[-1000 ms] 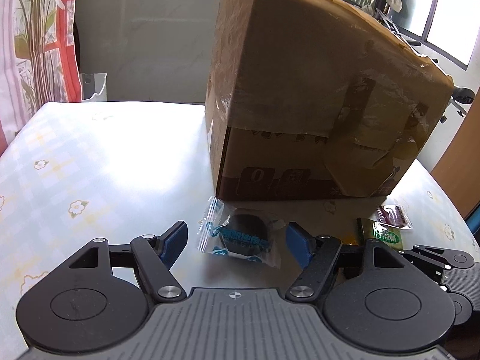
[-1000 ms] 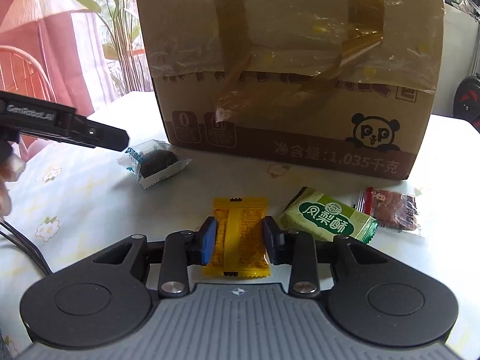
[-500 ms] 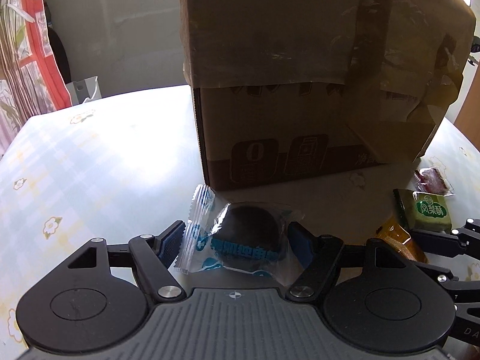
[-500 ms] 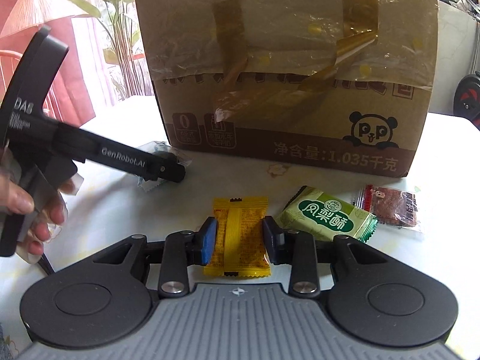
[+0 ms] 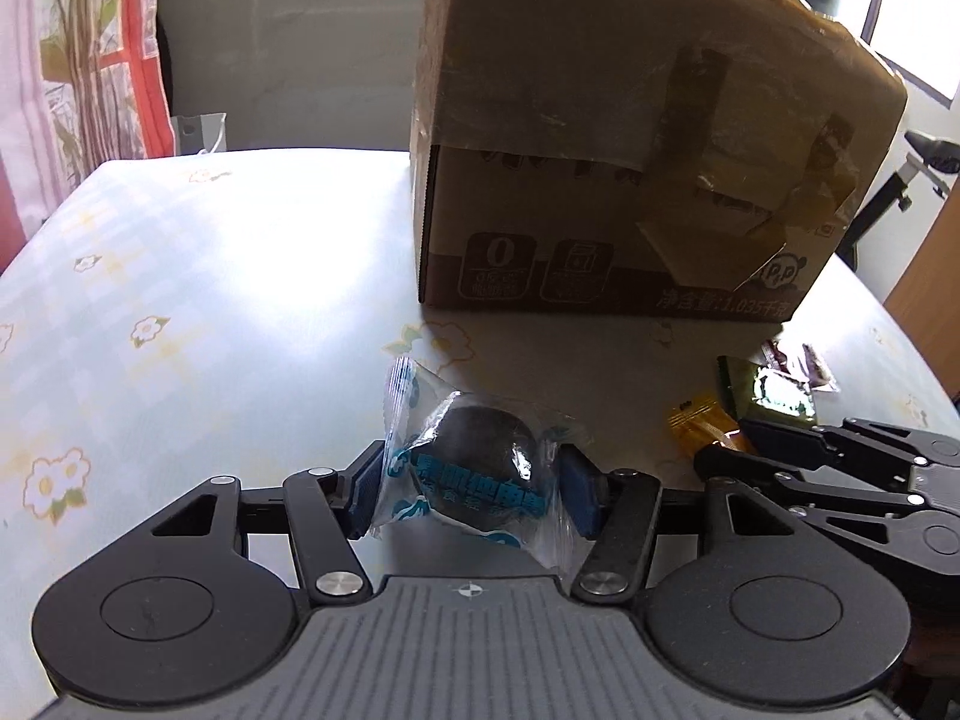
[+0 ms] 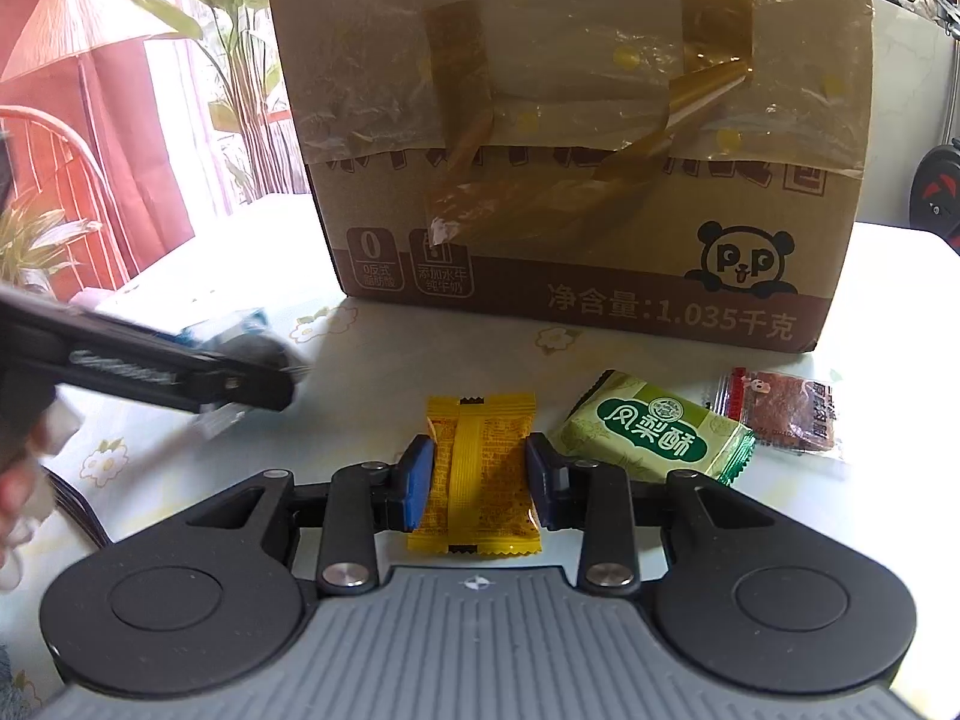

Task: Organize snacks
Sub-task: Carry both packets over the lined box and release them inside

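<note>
A dark round snack in a clear blue-printed wrapper (image 5: 480, 462) sits between the blue pads of my left gripper (image 5: 474, 495). The jaws are closing and both pads touch the wrapper. The right wrist view shows that gripper (image 6: 264, 384) blurred at the left, with the wrapped snack (image 6: 252, 348) at its tip. My right gripper (image 6: 480, 480) is shut on a yellow snack pack (image 6: 480, 450) that lies on the flowered tablecloth (image 6: 372, 360). From the left wrist view the right gripper (image 5: 729, 441) is low on the right, over the yellow pack (image 5: 699, 417).
A large taped cardboard box (image 6: 570, 120) with a panda print stands just behind the snacks. A green pack (image 6: 654, 426) and a red-brown pack (image 6: 780, 408) lie right of the yellow one. A person's hand (image 6: 18, 480) holds the left gripper. Curtains and a plant stand beyond the table.
My left gripper has moved in around the dark snack and its jaws have narrowed onto the wrapper. The right gripper and the yellow pack have stayed put.
</note>
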Demonstrator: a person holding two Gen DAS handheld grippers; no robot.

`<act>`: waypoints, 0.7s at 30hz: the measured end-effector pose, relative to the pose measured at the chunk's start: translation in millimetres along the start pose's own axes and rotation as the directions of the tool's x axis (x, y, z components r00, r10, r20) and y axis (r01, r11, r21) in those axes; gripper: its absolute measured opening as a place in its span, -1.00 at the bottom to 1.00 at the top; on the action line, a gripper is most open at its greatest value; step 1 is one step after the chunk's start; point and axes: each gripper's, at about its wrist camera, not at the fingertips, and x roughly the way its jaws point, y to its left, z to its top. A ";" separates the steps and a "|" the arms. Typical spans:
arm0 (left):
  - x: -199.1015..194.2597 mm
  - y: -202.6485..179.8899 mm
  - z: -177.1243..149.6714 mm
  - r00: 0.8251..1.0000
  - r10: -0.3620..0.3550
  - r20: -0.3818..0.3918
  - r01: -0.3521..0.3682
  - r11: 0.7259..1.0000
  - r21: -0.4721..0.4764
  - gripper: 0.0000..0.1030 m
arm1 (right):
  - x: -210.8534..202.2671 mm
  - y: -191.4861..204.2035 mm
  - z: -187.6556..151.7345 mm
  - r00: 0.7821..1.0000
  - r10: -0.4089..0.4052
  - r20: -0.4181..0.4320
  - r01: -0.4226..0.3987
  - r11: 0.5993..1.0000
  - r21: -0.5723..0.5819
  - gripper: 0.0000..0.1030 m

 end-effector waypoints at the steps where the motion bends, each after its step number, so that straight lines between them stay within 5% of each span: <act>1: -4.7 1.9 -1.3 1.000 -0.004 0.007 0.004 1.000 -0.017 0.21 | -1.5 -0.2 -0.3 1.000 0.001 0.004 -0.001 1.000 0.003 -0.31; 7: -35.8 4.2 2.5 0.996 0.002 0.088 -0.001 1.000 -0.007 0.21 | -23.0 1.3 1.0 0.998 0.016 0.065 -0.017 1.000 0.009 -0.31; 11: -57.3 -7.2 21.6 0.987 -0.013 0.161 0.009 1.000 0.026 0.21 | -50.8 -5.0 19.9 0.983 0.001 0.181 -0.003 1.000 0.009 -0.31; 21: -86.4 -44.1 115.5 0.925 -0.068 0.373 0.025 0.993 0.117 0.21 | -102.0 -18.7 119.2 0.881 0.023 0.473 0.038 0.992 -0.118 -0.31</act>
